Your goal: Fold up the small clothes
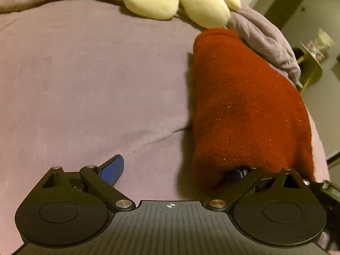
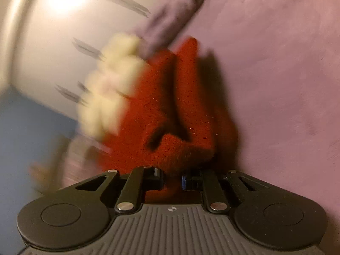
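A red knitted garment (image 1: 244,106) lies folded into a long roll on the right side of the purple bed cover (image 1: 85,85). My left gripper (image 1: 174,172) stands wide open at the roll's near end. Its left blue pad (image 1: 112,170) rests over bare cover, and its right finger (image 1: 235,175) is tucked under the garment's edge. In the blurred right wrist view, the red garment (image 2: 170,110) bunches up in front of my right gripper (image 2: 173,179), whose jaws are nearly together with red fabric pinched between them.
A cream plush cushion with rounded petals (image 1: 180,2) lies at the head of the bed beside rumpled purple bedding (image 1: 265,38). The bed's right edge drops off beside the garment, with a small gold side table (image 1: 312,63) beyond. A white wall (image 2: 53,42) fills the right wrist view's left.
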A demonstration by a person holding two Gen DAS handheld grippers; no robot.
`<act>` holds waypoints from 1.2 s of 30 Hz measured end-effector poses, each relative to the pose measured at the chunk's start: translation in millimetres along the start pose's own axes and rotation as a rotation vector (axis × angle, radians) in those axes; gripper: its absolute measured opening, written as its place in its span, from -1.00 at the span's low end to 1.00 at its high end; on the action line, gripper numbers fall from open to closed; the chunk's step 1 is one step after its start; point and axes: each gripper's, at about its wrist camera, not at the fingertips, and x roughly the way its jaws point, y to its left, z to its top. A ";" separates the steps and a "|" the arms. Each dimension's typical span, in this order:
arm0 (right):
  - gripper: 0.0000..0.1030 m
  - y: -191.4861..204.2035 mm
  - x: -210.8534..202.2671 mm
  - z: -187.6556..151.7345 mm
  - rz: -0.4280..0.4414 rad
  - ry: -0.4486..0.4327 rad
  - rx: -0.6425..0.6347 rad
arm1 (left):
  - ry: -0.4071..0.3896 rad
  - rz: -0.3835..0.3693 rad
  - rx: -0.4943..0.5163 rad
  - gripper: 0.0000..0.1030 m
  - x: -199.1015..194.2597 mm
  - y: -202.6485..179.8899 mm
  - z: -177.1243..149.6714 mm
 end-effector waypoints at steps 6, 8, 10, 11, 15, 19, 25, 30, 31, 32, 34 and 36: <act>-0.62 18.1 -6.4 1.5 -0.048 0.004 -0.147 | 0.017 -0.040 0.012 0.95 -1.9 7.9 3.8; -0.55 20.3 -13.9 2.8 -0.051 0.014 -0.182 | 0.019 -0.051 0.025 0.95 -4.0 11.5 4.7; -0.47 17.6 -19.9 6.7 -0.047 0.026 -0.200 | 0.020 -0.062 0.029 0.95 -6.0 15.7 4.3; -0.34 15.6 -20.0 8.9 -0.040 0.038 -0.202 | 0.020 -0.063 0.027 0.95 -6.8 17.1 4.3; 0.09 1.1 -38.5 17.2 -0.097 0.031 -0.212 | 0.017 -0.053 0.003 0.95 -18.3 27.7 5.1; 0.00 12.2 -58.4 34.6 -0.080 -0.053 -0.236 | -0.074 0.072 -0.031 0.93 -42.6 46.3 9.2; 0.03 47.8 -13.6 80.7 -0.051 -0.090 -0.236 | -0.111 0.055 -0.105 0.94 -49.2 48.0 31.7; -0.24 66.7 59.3 102.0 -0.104 0.033 -0.283 | -0.105 -0.005 -0.043 0.94 -36.1 15.7 49.3; -0.52 71.9 68.5 101.6 -0.112 0.040 -0.316 | -0.105 -0.016 -0.029 0.94 -31.3 6.7 52.2; -0.73 77.6 70.6 99.4 -0.104 0.025 -0.352 | -0.104 -0.022 -0.013 0.94 -27.2 -0.9 55.4; -0.74 94.9 65.4 92.3 -0.121 -0.062 -0.482 | -0.108 -0.027 0.016 0.94 -17.8 -14.2 63.2; -0.75 100.5 64.8 90.1 -0.173 -0.145 -0.547 | -0.114 -0.022 0.033 0.94 -9.3 -24.6 67.1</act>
